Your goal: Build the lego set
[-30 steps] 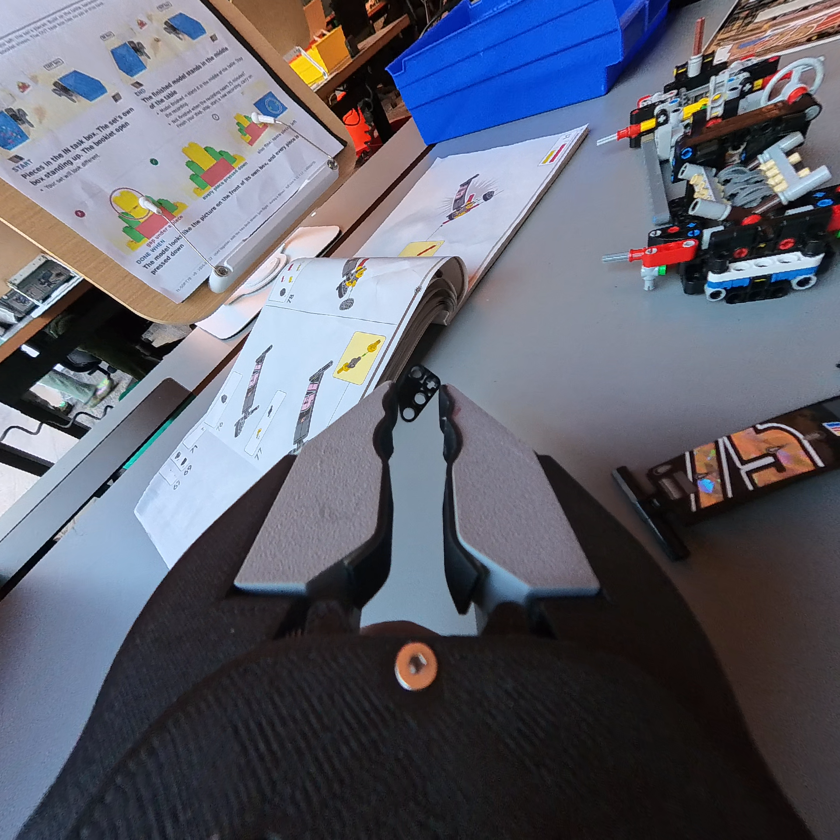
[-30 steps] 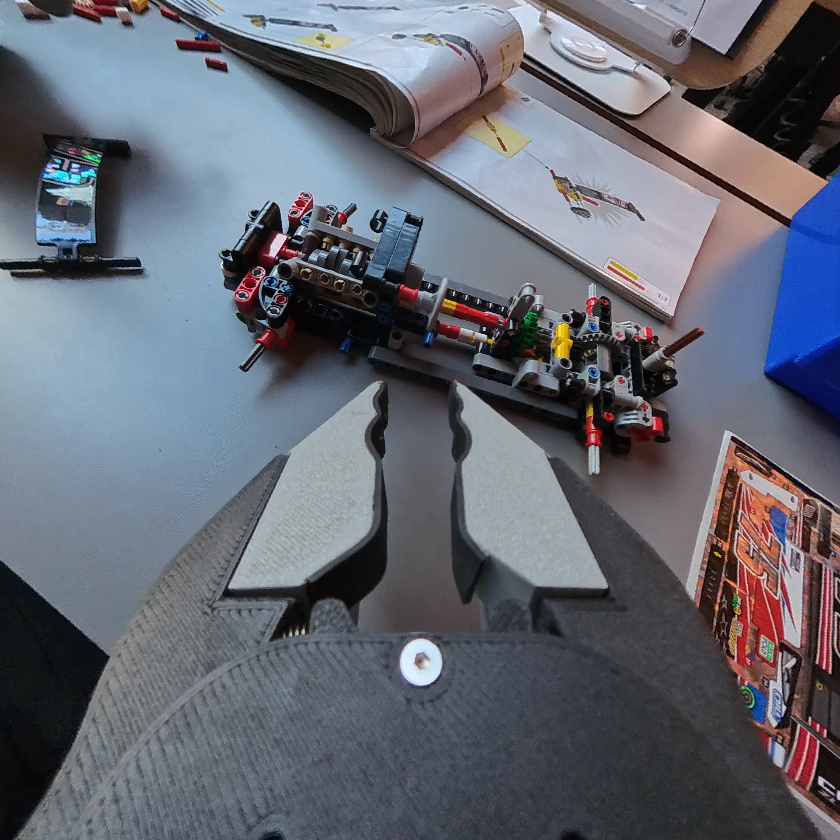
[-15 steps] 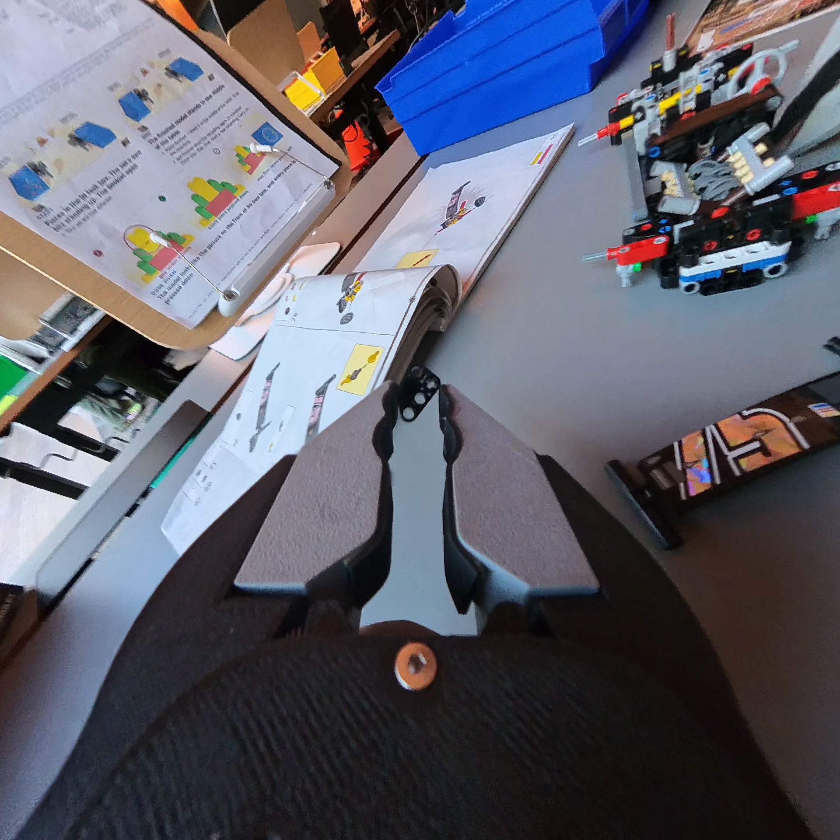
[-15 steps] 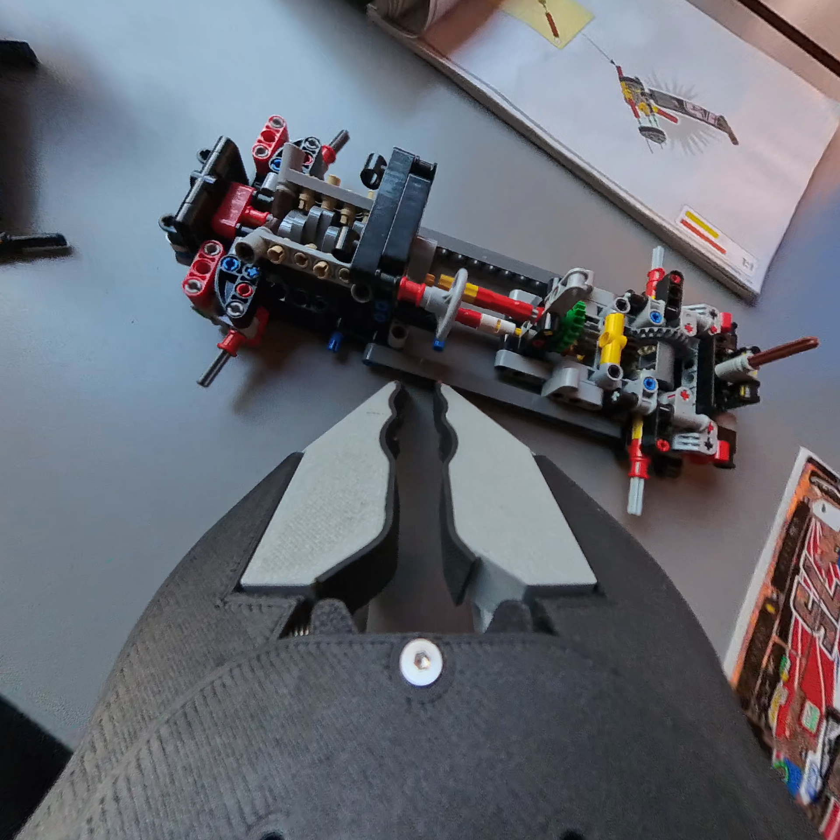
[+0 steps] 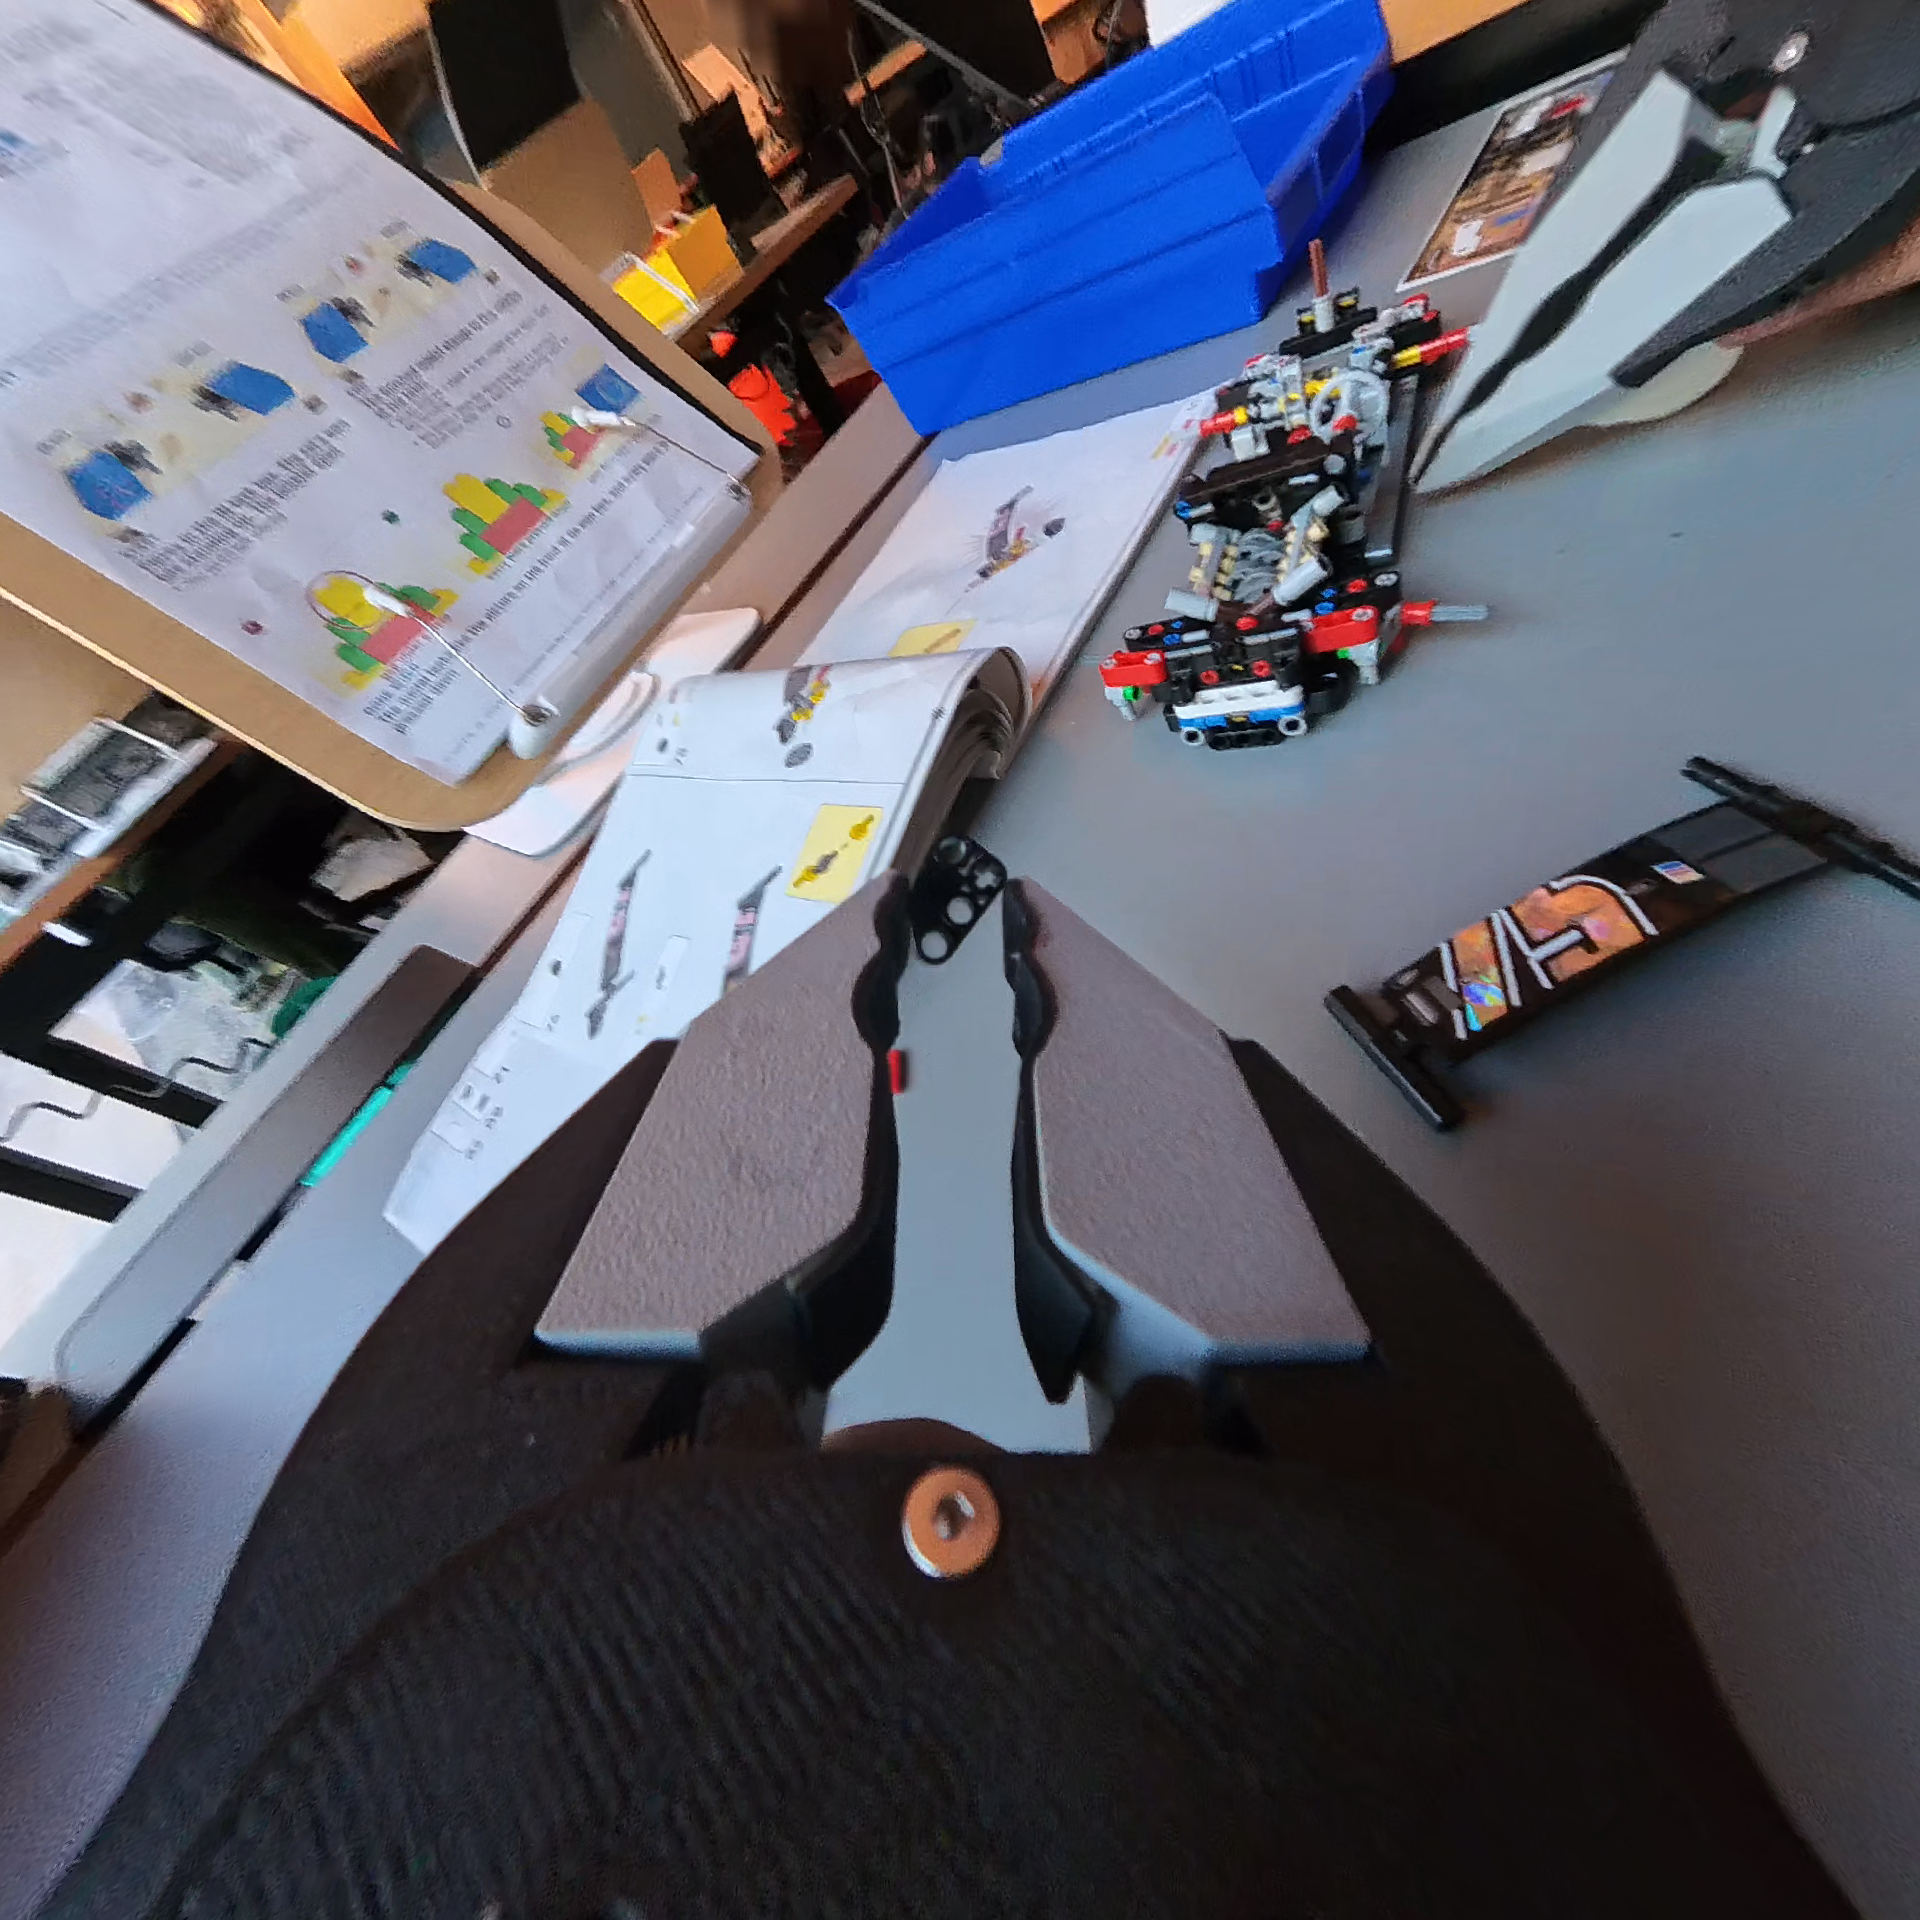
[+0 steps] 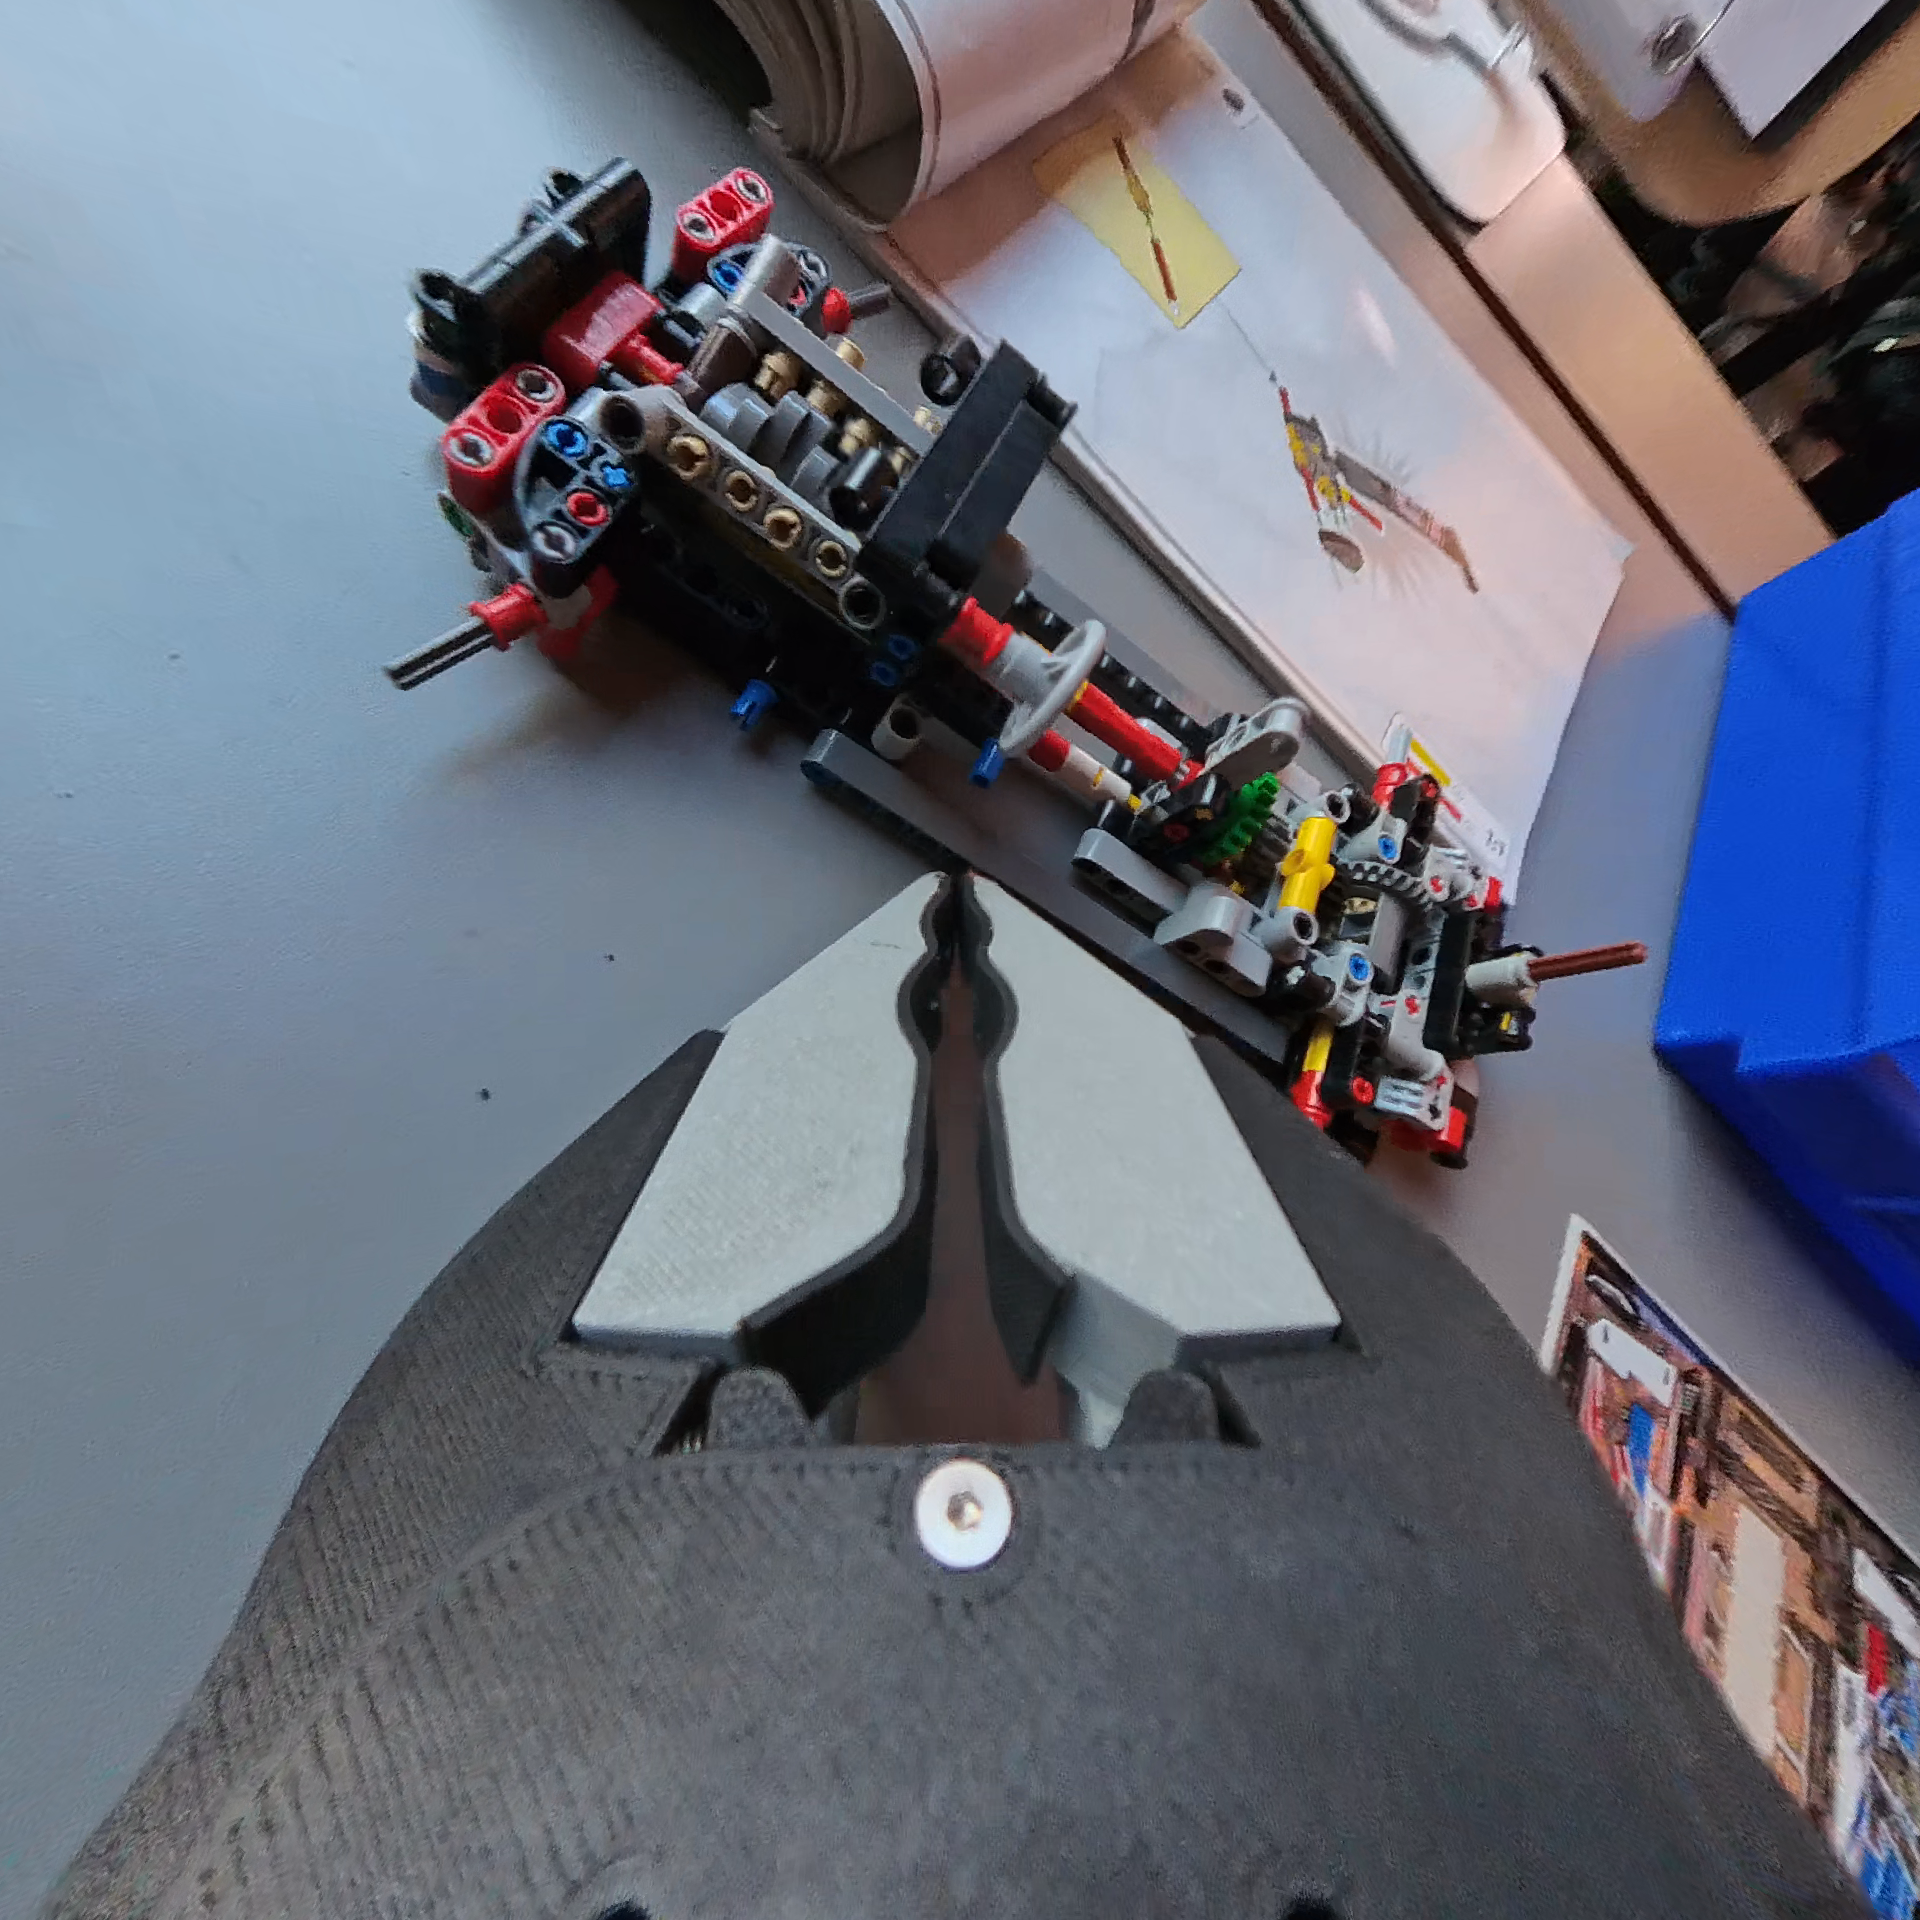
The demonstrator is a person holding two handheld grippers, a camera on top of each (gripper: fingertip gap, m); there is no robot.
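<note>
I hold a small black perforated plate [image 5: 958, 896] at the tips of the left gripper [image 5: 951, 914], above the grey table [image 5: 1558, 1299]; the two fingertips sit against its edges, so the jaws are clamped on it with a narrow gap between them. My judgement: it is light, rigid plastic, thin and smooth, likely to pivot or slip if nipped only at the end, so a hold across its flat edges, deeper in the pads, looks safer

Just beyond it lies an open instruction booklet [image 5: 748, 831], pages curled

The brick-built chassis [image 6: 935, 644] lies on the table farther off. My judgement: stiff as a whole but fragile, with thin axles and pins sticking out that could pop off; the long dark beam [image 6: 997, 862] along its near side looks the sturdiest place to take

The right gripper [image 6: 956, 899] has its jaws together with nothing visible between them, tips just beside that beam; whether they touch it I cannot tell

Around: a stickered black panel [image 5: 1558, 935] lying apart, blue bins [image 5: 1122, 229], a sticker sheet [image 6: 1745, 1558], an instruction sheet on a stand [image 5: 312, 416]
</note>
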